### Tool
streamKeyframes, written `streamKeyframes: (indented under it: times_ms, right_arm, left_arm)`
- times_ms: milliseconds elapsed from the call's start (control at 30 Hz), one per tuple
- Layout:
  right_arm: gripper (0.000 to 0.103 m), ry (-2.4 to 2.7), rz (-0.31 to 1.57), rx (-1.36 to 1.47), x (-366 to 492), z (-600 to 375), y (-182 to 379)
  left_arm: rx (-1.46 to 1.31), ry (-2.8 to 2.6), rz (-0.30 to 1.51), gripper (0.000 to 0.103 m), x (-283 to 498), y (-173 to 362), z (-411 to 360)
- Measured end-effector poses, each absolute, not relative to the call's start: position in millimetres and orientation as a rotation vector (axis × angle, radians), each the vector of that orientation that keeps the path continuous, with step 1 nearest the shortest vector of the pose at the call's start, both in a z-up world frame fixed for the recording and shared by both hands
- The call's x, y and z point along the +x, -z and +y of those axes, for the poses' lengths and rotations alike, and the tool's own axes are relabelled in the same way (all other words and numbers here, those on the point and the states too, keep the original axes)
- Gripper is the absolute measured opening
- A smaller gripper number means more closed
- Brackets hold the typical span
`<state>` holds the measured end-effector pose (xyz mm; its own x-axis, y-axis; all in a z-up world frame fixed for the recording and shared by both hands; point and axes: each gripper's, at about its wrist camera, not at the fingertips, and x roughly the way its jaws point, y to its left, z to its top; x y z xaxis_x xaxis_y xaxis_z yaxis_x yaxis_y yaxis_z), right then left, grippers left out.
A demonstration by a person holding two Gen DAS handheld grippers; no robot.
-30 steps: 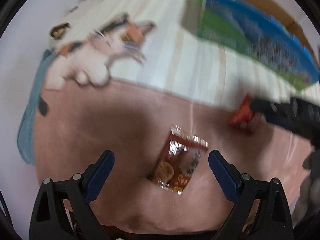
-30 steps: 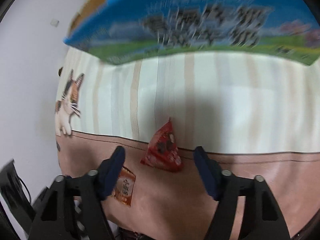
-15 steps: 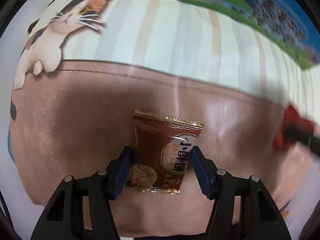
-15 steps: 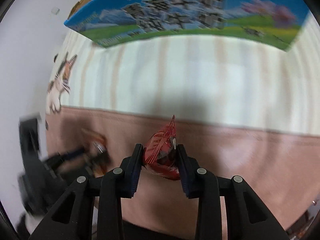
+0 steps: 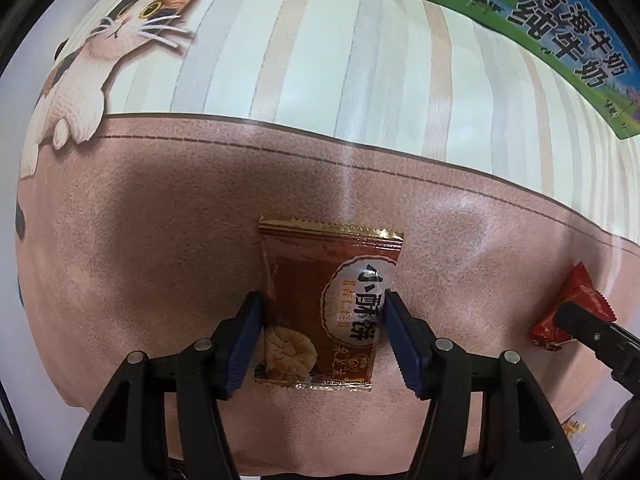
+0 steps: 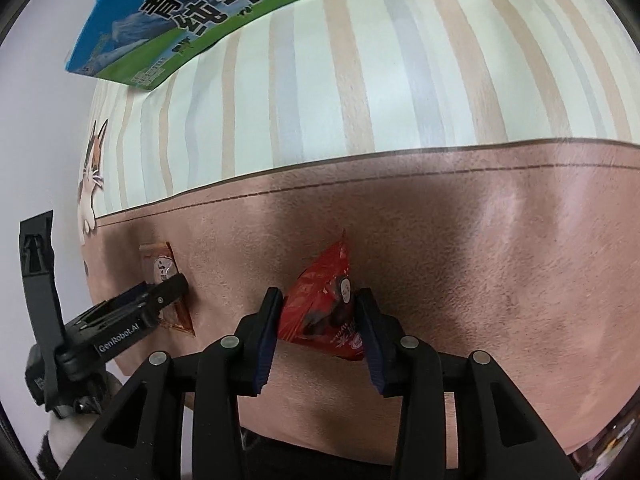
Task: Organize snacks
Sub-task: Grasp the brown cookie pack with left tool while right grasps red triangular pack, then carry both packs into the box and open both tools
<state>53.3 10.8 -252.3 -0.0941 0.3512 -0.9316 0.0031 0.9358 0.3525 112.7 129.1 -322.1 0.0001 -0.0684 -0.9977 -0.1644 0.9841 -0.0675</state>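
Note:
A brown biscuit packet [image 5: 304,264] with gold edges lies flat on the pink band of the mat [image 5: 140,240]. My left gripper [image 5: 322,304] points straight down and is shut on it, its blue pads pressing both long sides. A red triangular snack packet [image 6: 324,280] sits further right on the same band. My right gripper [image 6: 320,300] is shut on that one, pads against its sides. In the right wrist view the left gripper [image 6: 172,284] and the brown packet [image 6: 160,260] show at the left. The red packet [image 5: 580,292] shows at the left wrist view's right edge.
A blue and green milk carton [image 5: 540,12] stands at the far side of the striped mat, also visible as the carton [image 6: 200,12] at top left. A printed cat [image 5: 120,20] marks the mat's left end. White tabletop [image 6: 48,140] lies beyond the mat.
Both grippers came down over their packets and shut on them: the left on the brown biscuit packet, the right on the red packet. The right one has also shifted sideways with its packet.

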Motion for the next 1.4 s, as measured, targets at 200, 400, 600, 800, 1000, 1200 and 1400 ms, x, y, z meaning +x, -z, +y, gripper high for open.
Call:
streamKeyframes:
  times_ms: [200, 400, 600, 800, 1000, 1200, 1400]
  right_arm:
    - [0.053, -0.291, 1.654, 0.273, 55.1, 12.4, 254.4]
    - [0.053, -0.285, 1.651, 0.205, 54.1, 27.5, 255.5]
    - [0.040, -0.262, 1.626, 0.192, 51.6, 25.5, 255.0]
    - [0.038, -0.285, 1.618, 0.218, 50.0, 20.0, 247.7]
    - [0.038, -0.318, 1.605, 0.253, 43.0, 15.4, 234.6]
    - [0.038, -0.352, 1.551, 0.286, 42.7, 3.1, 204.7]
    - [0.038, -0.378, 1.474, 0.333, 51.7, -14.3, 163.5]
  left_arm:
    - [-0.168, -0.081, 1.574, 0.059, 116.5, 331.7, 122.9]
    - [-0.168, -0.085, 1.549, 0.056, 113.0, 326.4, 128.2]
    - [-0.191, -0.080, 1.528, 0.054, 100.4, 315.1, 126.7]
    - [-0.202, -0.042, 1.522, 0.053, 90.7, 301.0, 111.5]
    - [-0.206, 0.015, 1.483, 0.053, 90.5, 273.7, 93.0]
    - [-0.213, 0.081, 1.426, 0.053, 105.1, 233.2, 73.7]
    - [-0.217, 0.152, 1.348, 0.053, 122.2, 183.9, 59.3]
